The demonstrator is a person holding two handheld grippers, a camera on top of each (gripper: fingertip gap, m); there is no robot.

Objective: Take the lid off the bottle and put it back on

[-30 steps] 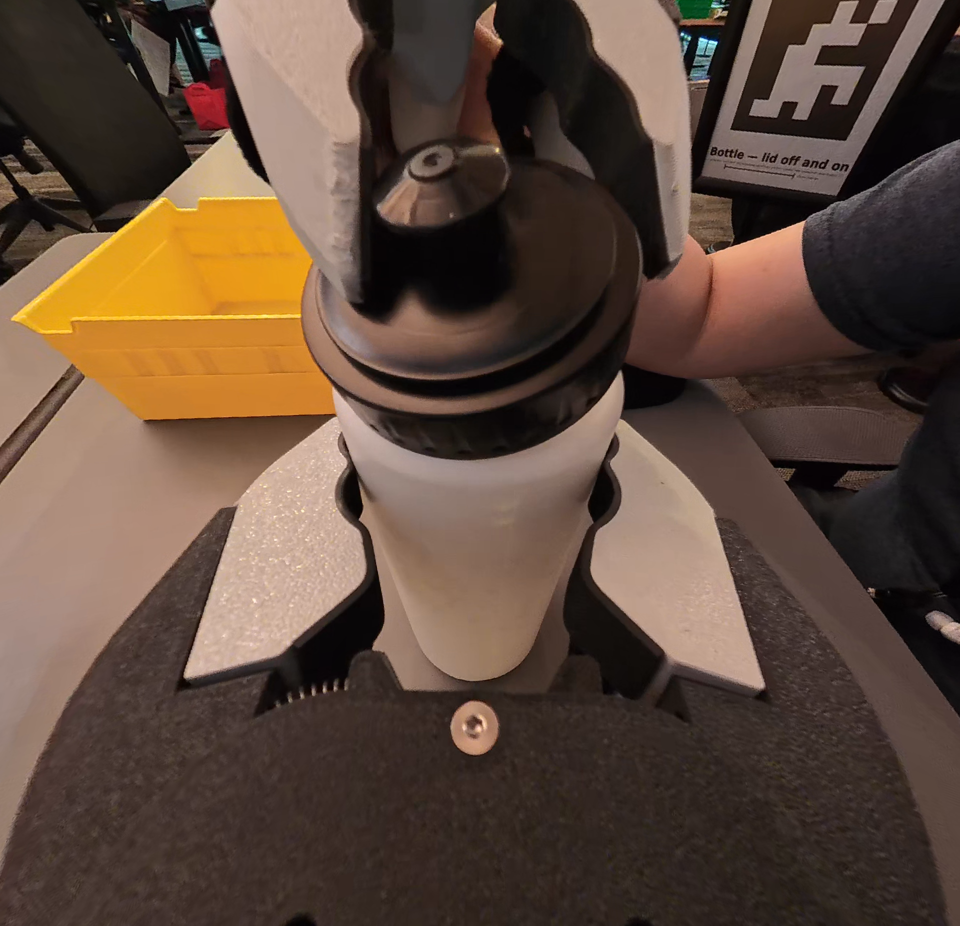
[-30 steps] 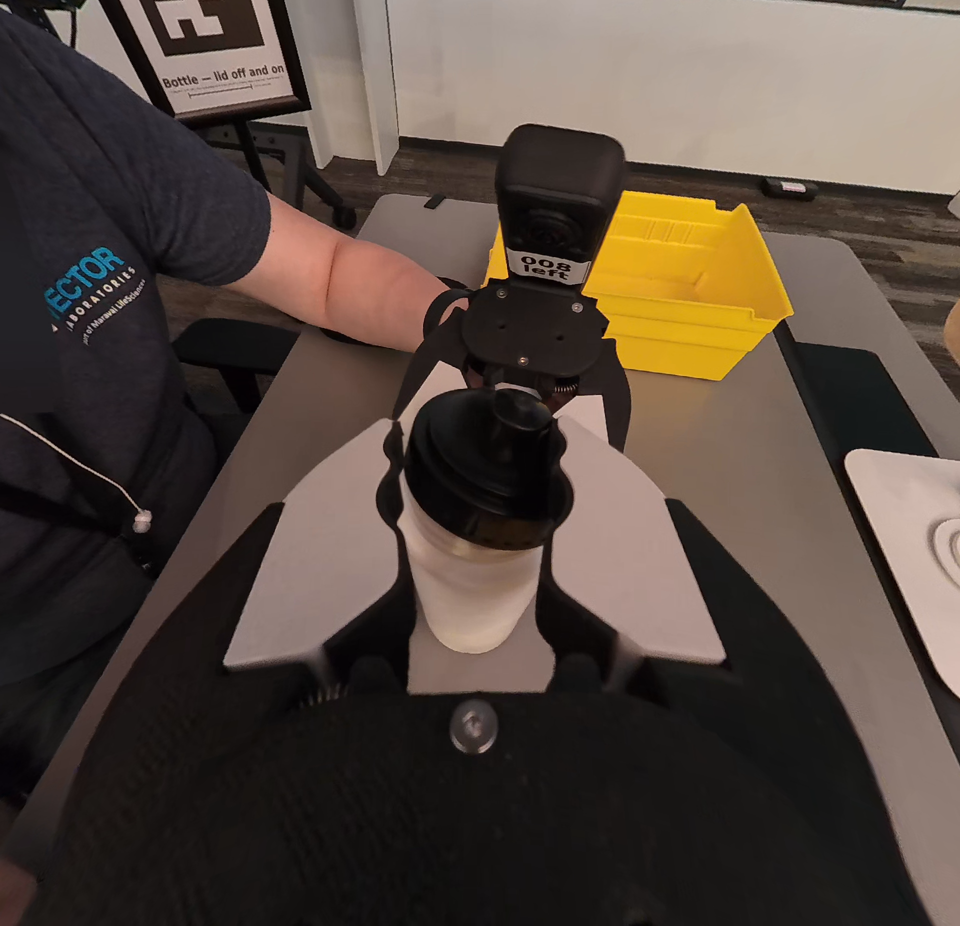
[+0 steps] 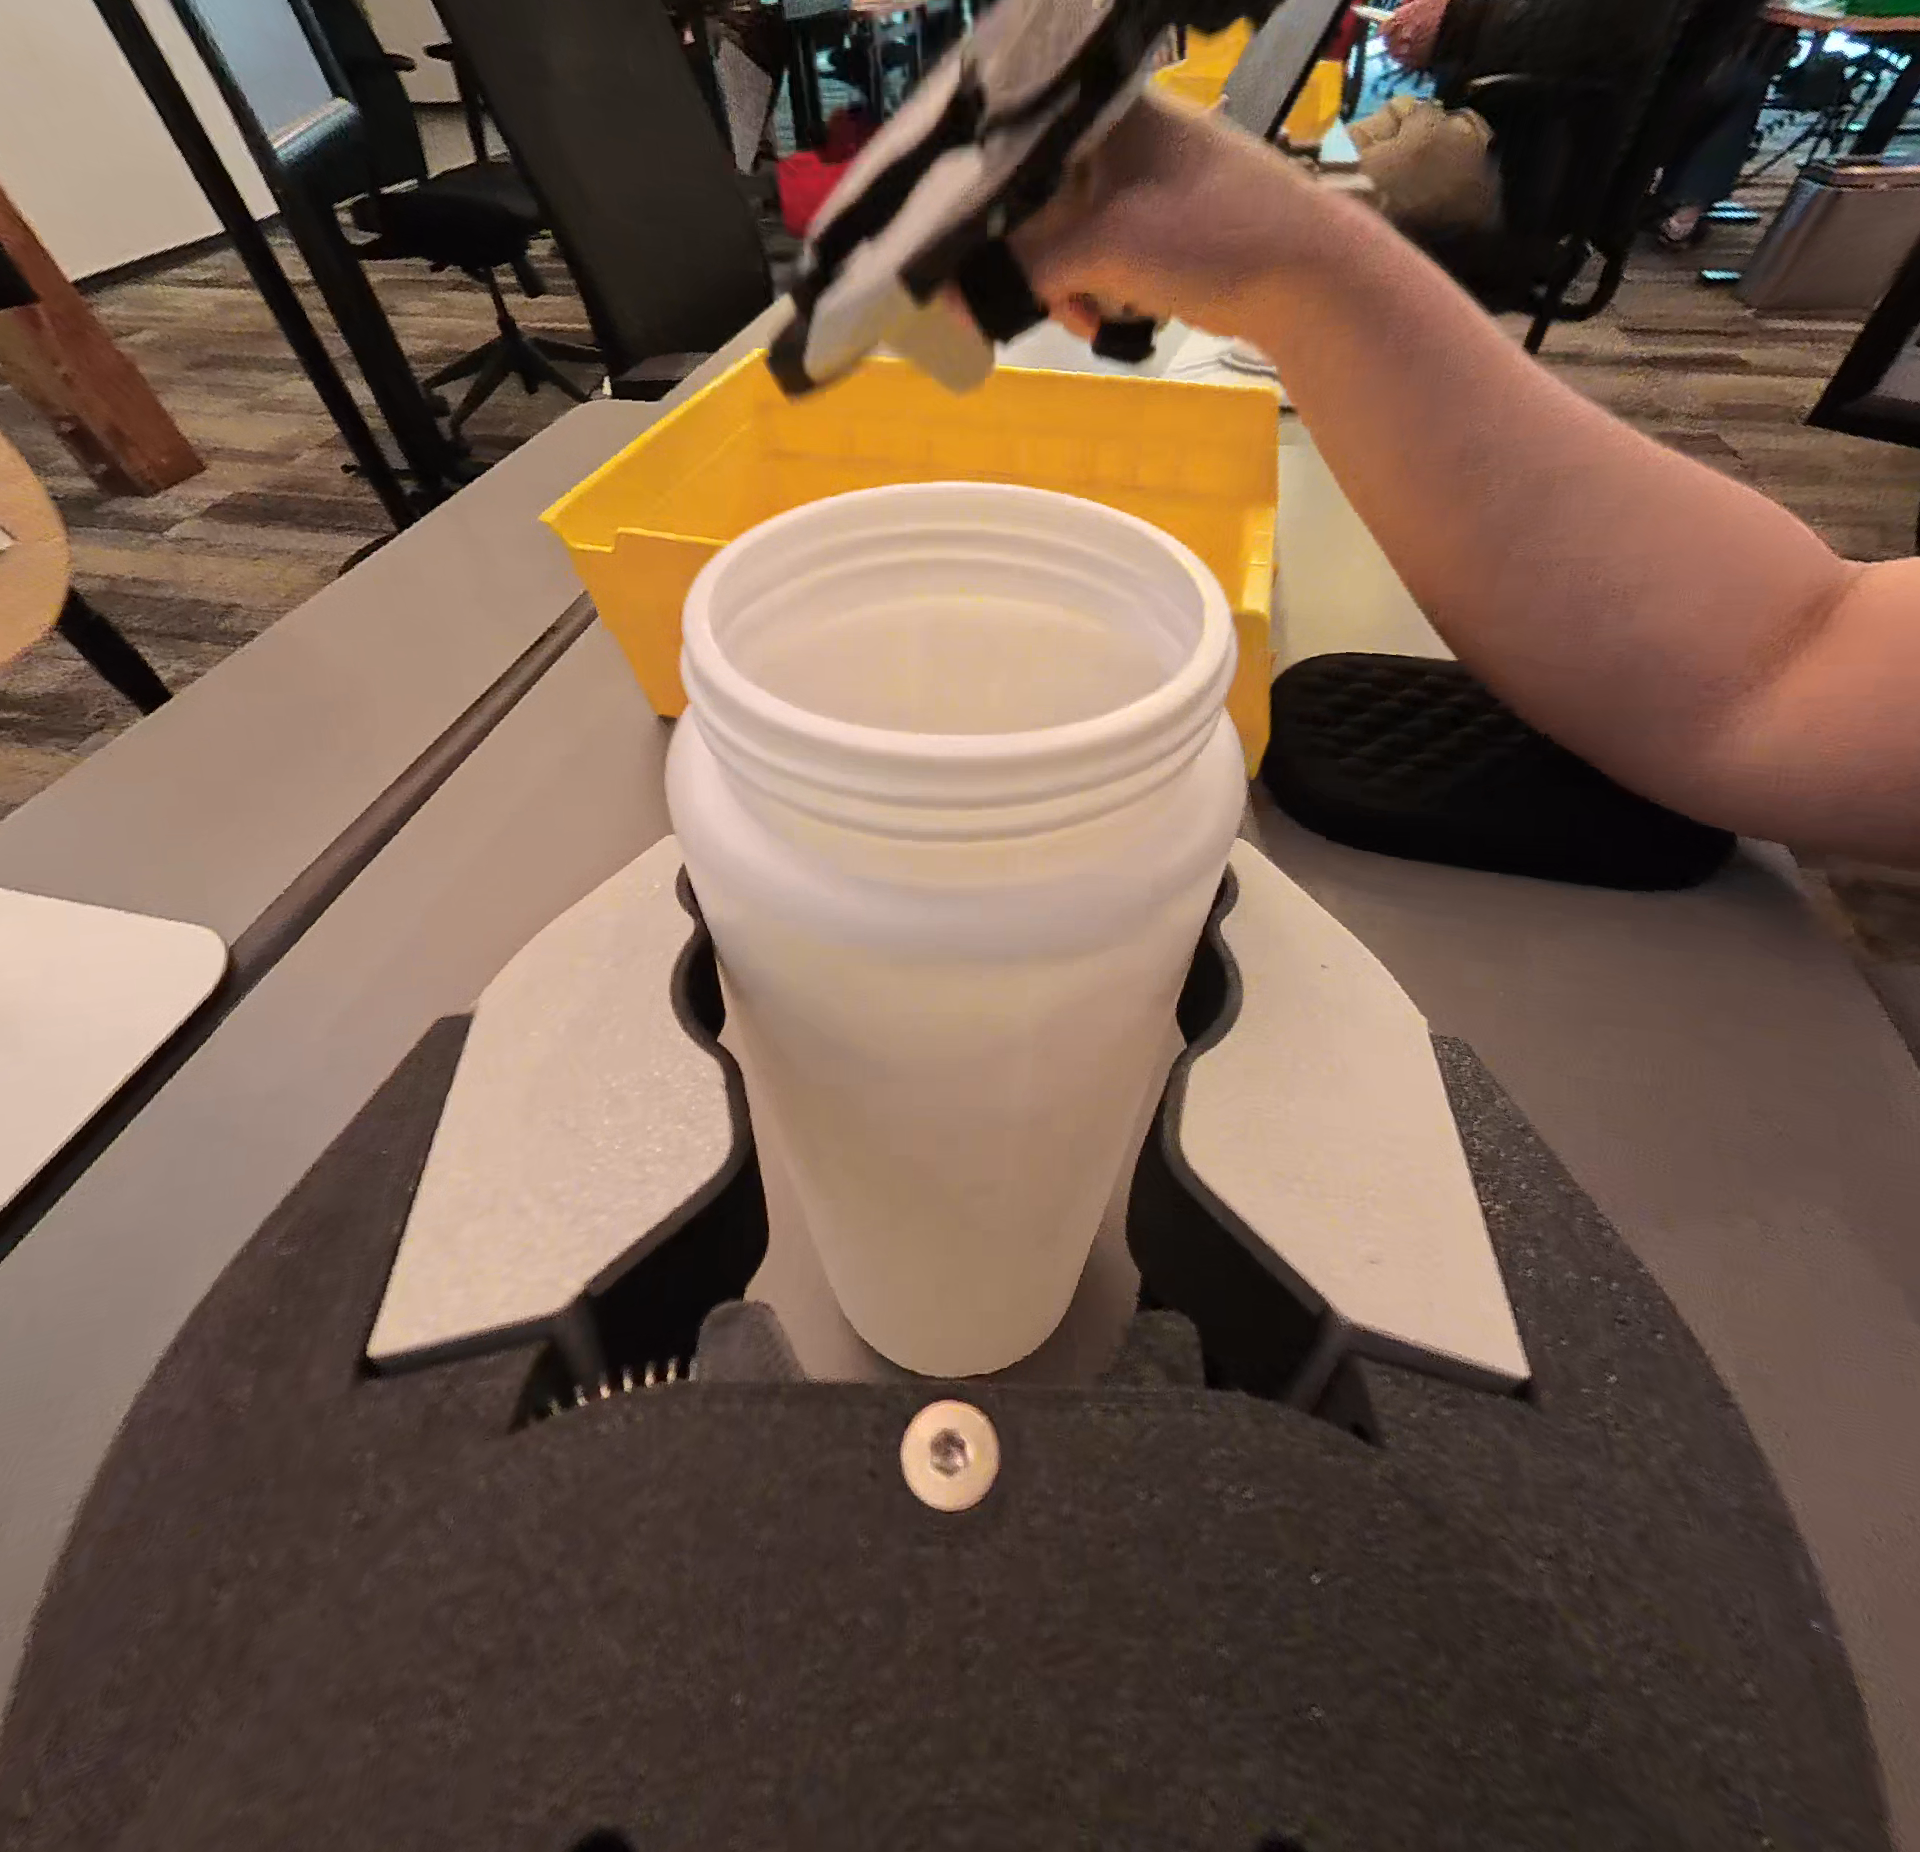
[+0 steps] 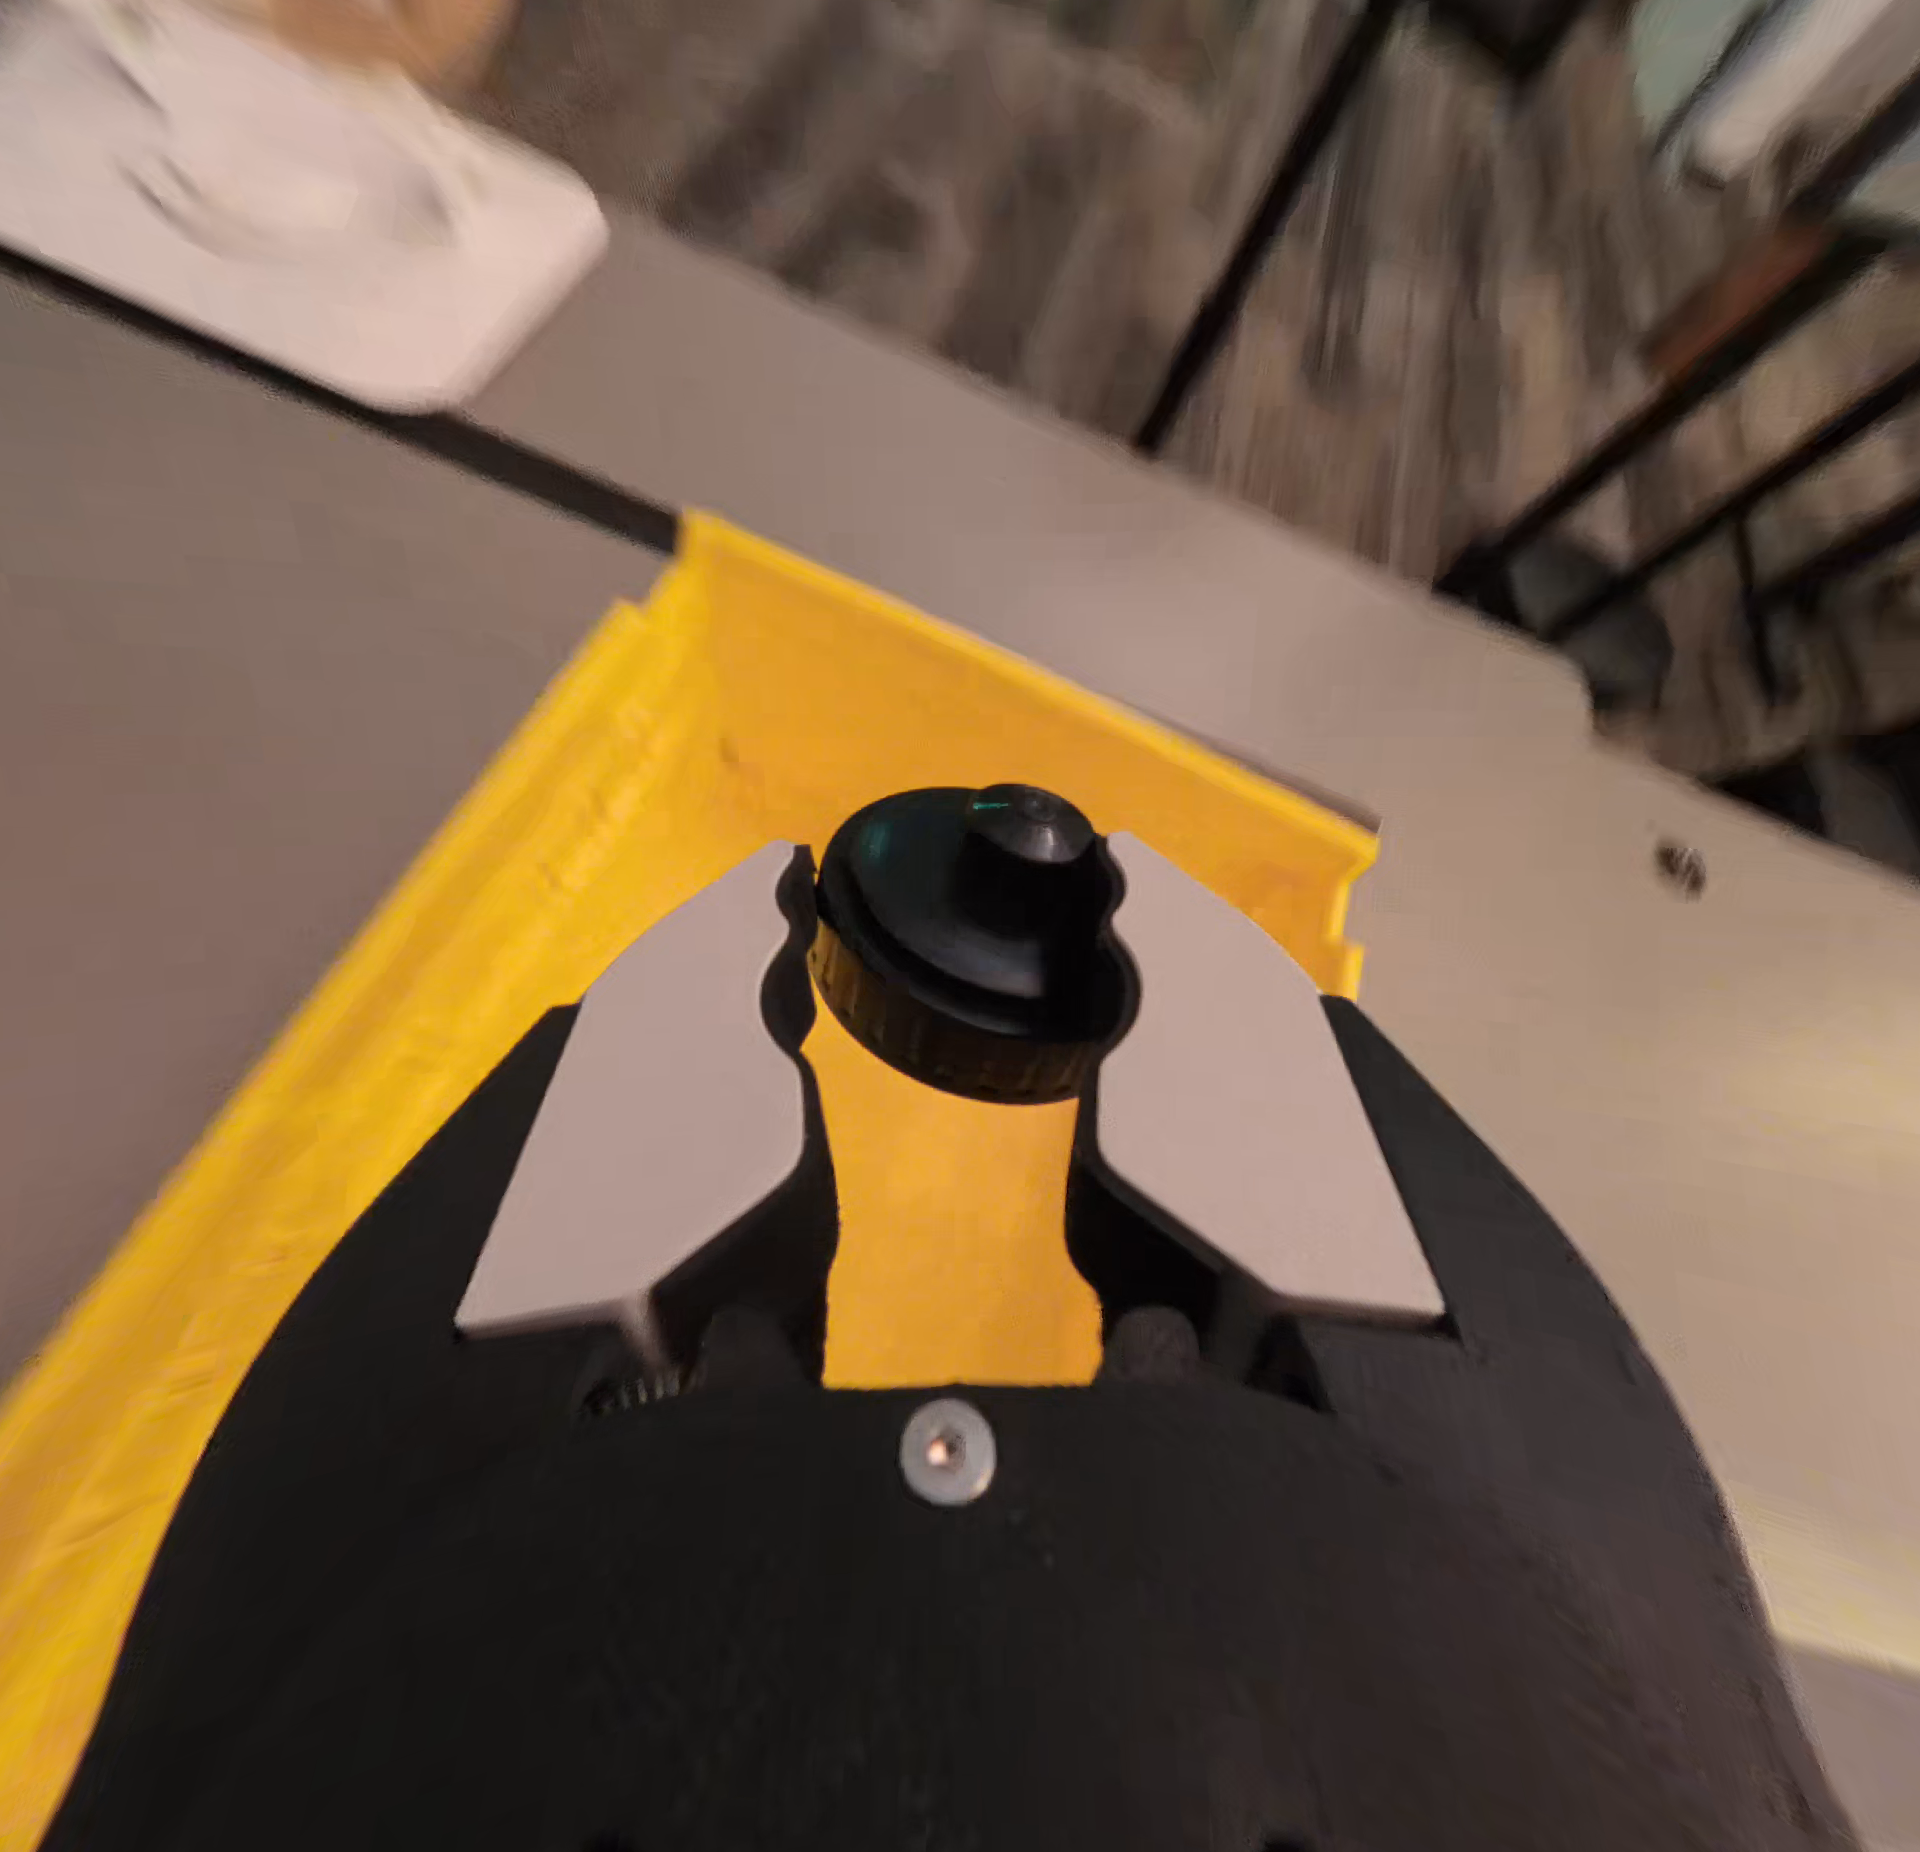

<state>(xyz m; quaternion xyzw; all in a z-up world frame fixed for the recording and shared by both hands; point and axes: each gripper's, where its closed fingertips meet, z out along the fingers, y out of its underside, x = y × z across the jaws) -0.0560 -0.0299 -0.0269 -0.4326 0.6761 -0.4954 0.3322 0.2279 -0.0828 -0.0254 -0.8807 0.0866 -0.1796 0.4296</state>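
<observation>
I saw the bottle (image 3: 956,1023) as white matt plastic, smooth on the body, ridged with moulded threads at the open neck. The lid (image 4: 971,945) looked like glossy black plastic on top, catching a small highlight, with a finely knurled rim. My left gripper (image 3: 956,971) showed pale, grainy fingers (image 3: 582,1106) over a coarse black, speckled body, with one shiny metal screw (image 3: 949,1456). The bin (image 3: 1039,452) read as yellow plastic, slightly glossy and ribbed. The bench (image 3: 364,763) came across as smooth, matt grey. A black pad (image 3: 1455,763) looked like quilted, textured fabric.
</observation>
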